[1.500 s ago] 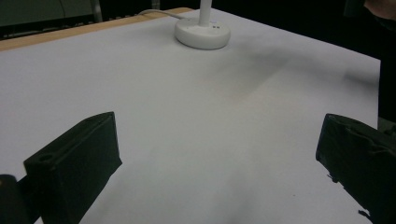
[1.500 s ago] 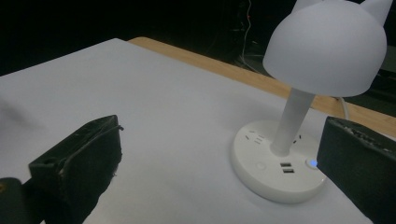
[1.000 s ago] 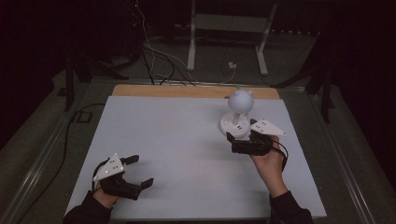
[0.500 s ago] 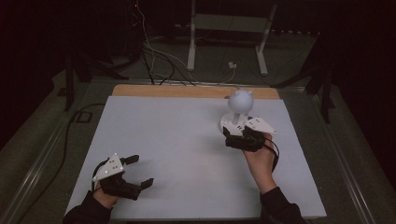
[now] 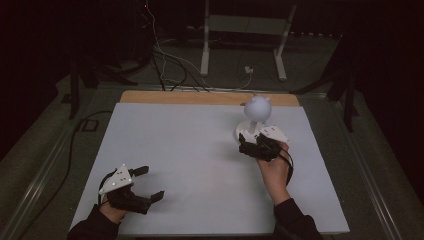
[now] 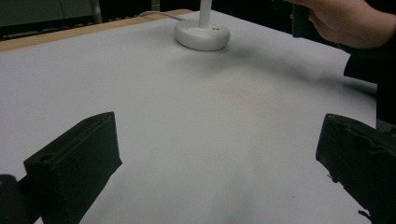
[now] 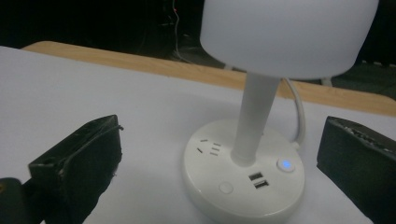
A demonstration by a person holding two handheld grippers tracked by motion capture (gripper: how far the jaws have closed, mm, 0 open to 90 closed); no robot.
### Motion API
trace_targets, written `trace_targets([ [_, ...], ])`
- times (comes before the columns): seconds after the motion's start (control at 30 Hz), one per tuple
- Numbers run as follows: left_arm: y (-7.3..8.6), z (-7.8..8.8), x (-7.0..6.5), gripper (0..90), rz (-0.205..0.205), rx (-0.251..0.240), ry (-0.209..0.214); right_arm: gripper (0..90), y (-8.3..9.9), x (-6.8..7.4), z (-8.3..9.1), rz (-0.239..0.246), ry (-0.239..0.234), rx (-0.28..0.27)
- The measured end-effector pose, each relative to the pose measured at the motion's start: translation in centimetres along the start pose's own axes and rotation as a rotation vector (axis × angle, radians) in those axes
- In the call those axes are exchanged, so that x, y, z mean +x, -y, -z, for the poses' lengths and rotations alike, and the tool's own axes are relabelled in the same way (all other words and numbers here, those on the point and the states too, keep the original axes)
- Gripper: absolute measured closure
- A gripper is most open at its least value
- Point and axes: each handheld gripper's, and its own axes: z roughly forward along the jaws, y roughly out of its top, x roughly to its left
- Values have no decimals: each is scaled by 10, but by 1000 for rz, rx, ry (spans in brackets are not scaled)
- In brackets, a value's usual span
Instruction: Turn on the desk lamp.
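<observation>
The table (image 5: 190, 150) has a pale grey top, with a wooden strip along its far edge. A white lamp (image 5: 256, 117) stands on it near the far right corner.

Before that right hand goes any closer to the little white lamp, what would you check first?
1. Right gripper open: ok, its black fingers stand wide apart.
2. Aimed at the white plastic table lamp: ok, the round base sits between the fingers, just ahead.
3. Contact with the lamp: cannot tell from above; the right gripper view shows a gap.
4. Round white push button on the base reachable: ok, it faces the gripper.
5. Lamp upright on the white table: ok.
6. Left gripper out of the way: ok, open near the table's near edge.
</observation>
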Motion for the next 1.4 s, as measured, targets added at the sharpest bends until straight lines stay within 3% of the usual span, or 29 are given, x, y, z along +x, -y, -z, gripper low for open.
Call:
trace_targets([
  [0.07,0,0,0,2,2,-1,1,6,2,0,-3,-4,5,7],
  [0.33,0,0,0,2,1,2,1,180,9,-2,-10,-63,53,27],
  [0.47,0,0,0,2,2,0,3,355,10,-2,-9,-83,59,17],
  [0.63,0,0,0,2,1,1,3,429,11,-2,-11,-73,72,37],
  [1.13,0,0,0,2,0,4,2,769,13,-4,-15,-76,92,83],
  [1.4,0,0,0,2,0,1,4,900,12,-4,-19,-49,105,123],
])
